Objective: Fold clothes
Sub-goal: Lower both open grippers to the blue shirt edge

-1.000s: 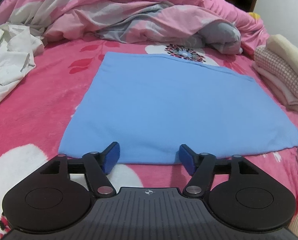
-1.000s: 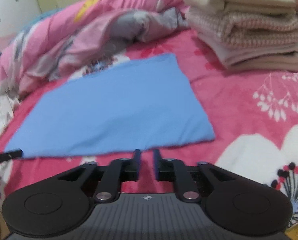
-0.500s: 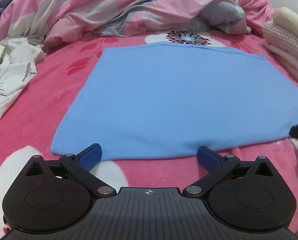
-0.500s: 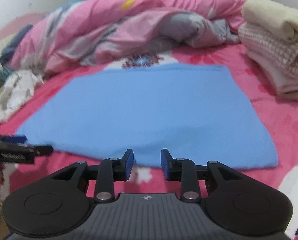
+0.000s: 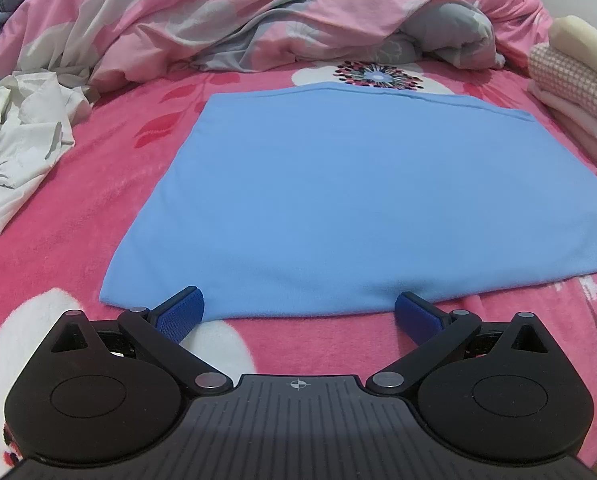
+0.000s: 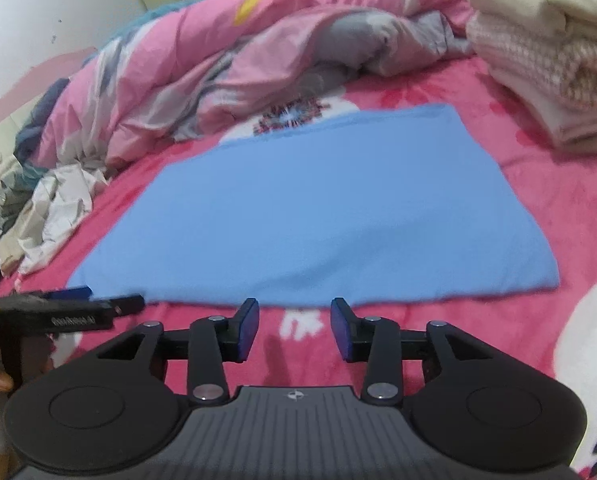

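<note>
Blue cloth (image 5: 362, 200): lies flat on the bed (image 5: 78, 240), spread as a smooth 4-cornered sheet on the pink floral blanket, its near edge facing both cameras
Left hand-held gripper (image 5: 298, 314): jaws spread wide, nothing between them; both blue pads sit at the cloth's near edge, toward its left corner
Right hand-held gripper (image 6: 294, 326): jaws parted with a moderate gap, holding nothing; tips just short of the cloth's near edge, around its middle
Folded stack (image 6: 546, 60): cream and pink checked items piled on the bed, to the right of the cloth and apart from it
Duvet (image 5: 258, 20): pink and grey, bunched up beyond the cloth's far edge
White garment (image 5: 22, 148): crumpled on the bed, left of the cloth
View quality: right wrist picture is slightly blurred
</note>
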{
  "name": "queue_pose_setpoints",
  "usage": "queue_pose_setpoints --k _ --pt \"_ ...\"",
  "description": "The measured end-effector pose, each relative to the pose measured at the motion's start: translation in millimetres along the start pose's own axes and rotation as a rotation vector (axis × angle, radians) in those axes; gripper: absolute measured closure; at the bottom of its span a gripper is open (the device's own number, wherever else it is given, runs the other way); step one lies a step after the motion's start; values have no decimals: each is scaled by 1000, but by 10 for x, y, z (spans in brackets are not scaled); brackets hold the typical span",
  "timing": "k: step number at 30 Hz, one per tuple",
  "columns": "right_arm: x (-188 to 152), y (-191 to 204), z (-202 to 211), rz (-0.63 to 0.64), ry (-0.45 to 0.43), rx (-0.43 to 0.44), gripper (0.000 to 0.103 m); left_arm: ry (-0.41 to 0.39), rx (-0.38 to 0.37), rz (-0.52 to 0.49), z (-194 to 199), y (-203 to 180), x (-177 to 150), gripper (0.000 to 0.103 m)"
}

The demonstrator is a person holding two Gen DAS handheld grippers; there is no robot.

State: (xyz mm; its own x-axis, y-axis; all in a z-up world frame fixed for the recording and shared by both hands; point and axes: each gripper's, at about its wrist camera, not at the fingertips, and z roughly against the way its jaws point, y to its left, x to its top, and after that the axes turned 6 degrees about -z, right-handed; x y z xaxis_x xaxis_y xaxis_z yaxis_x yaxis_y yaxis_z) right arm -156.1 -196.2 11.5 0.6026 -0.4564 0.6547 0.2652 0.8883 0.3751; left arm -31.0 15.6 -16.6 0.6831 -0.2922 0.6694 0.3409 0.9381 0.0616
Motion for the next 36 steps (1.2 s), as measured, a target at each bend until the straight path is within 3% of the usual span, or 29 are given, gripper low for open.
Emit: queue_pose_setpoints --k 3,12,23,28,36 --pt "83 59 28 23 -36 0 45 1 -1 0 -5 11 7 0" --pt "272 147 -154 53 -67 -67 36 4 -5 -3 0 19 11 0" --pt "367 187 -539 86 -42 -180 26 8 -5 -5 -1 10 19 0" --pt "396 277 -680 132 -56 -185 6 10 -3 -6 -1 7 22 0" --pt "438 379 -1102 180 -59 -229 0 14 0 -7 -12 -2 19 0"
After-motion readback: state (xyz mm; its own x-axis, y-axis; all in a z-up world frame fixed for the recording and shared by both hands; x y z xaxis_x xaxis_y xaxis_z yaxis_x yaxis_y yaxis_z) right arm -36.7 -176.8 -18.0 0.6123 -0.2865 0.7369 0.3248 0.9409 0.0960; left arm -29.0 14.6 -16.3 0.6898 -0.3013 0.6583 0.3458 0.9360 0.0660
